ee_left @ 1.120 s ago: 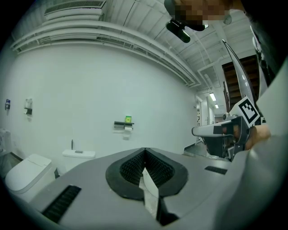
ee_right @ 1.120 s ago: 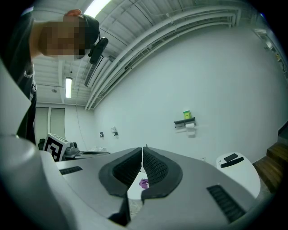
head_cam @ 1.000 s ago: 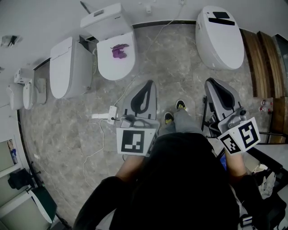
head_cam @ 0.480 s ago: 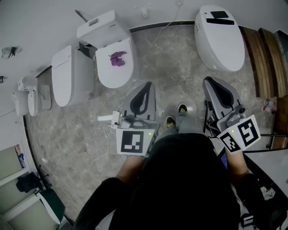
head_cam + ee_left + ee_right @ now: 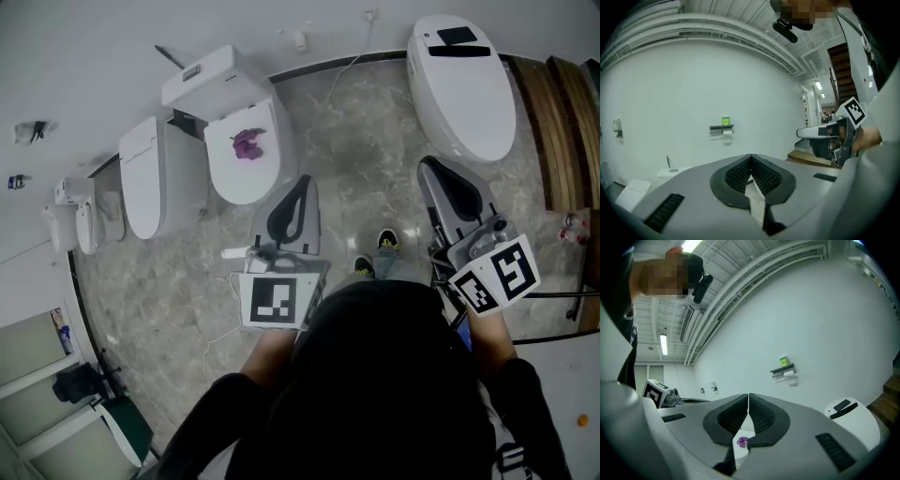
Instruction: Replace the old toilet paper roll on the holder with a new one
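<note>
The paper holder (image 5: 723, 129) is a small dark shelf far off on the white wall, with a white roll (image 5: 727, 133) under it and a green box (image 5: 725, 121) on top. The right gripper view shows the same holder (image 5: 783, 371), its roll (image 5: 789, 373) and the green box (image 5: 784, 361). My left gripper (image 5: 304, 183) is held out level, jaws shut with nothing between them (image 5: 751, 158). My right gripper (image 5: 427, 167) is also shut and empty (image 5: 748, 396). Both point toward the wall, well short of the holder.
Three white toilets stand along the wall: one at the left (image 5: 155, 178), a middle one (image 5: 225, 173) with a purple thing (image 5: 247, 143) on its lid, one at the right (image 5: 464, 80). A white power strip (image 5: 234, 253) and cord lie on the marble floor. Wooden steps (image 5: 553, 122) rise at the right.
The person has walked on across the floor with both grippers held out. The toilets have shifted in the head view, and both grippers stay shut.
</note>
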Tool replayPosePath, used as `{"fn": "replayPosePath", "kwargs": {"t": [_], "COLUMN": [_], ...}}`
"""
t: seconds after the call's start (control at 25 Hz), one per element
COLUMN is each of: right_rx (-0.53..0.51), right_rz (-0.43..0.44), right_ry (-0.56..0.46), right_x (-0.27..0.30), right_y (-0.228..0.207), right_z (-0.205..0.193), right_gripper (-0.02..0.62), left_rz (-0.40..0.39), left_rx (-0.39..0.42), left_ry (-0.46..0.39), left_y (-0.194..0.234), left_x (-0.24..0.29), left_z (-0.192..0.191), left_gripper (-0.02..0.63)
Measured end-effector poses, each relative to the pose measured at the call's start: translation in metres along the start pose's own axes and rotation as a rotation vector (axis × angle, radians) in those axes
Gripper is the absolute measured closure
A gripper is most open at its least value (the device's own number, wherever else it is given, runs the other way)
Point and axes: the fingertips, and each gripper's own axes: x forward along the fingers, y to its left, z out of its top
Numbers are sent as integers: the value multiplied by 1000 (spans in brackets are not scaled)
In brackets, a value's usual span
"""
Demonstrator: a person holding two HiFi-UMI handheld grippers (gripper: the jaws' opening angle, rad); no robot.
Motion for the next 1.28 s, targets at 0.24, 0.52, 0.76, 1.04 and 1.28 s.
{"fn": "replayPosePath", "kwargs": {"t": [0.24,0.52,0.76,1.04,1.28], "right_rx": [8,28,30,19,-11], "right_rz": [-6,-6,-17,-16,-10], "right_ry": [-4,-17,-12,4,15], "right_x": [1,1,6,35,80], "right_y": [-30,-40,-41,-45,-45], "right_z": [1,5,0,-1,3], "right_gripper": [575,575,575,575,575], "left_rz": [2,-9,4,-10,-9], "left_rx": [21,4,20,-12,-19], "left_ry": [5,24,51,19,-6], "left_y": [-14,-21,-10,8,50], "left_x": [23,32,33,49,71], "left_z": [0,1,-5,-1,5], "left_gripper": [586,586,586,586,586]}}
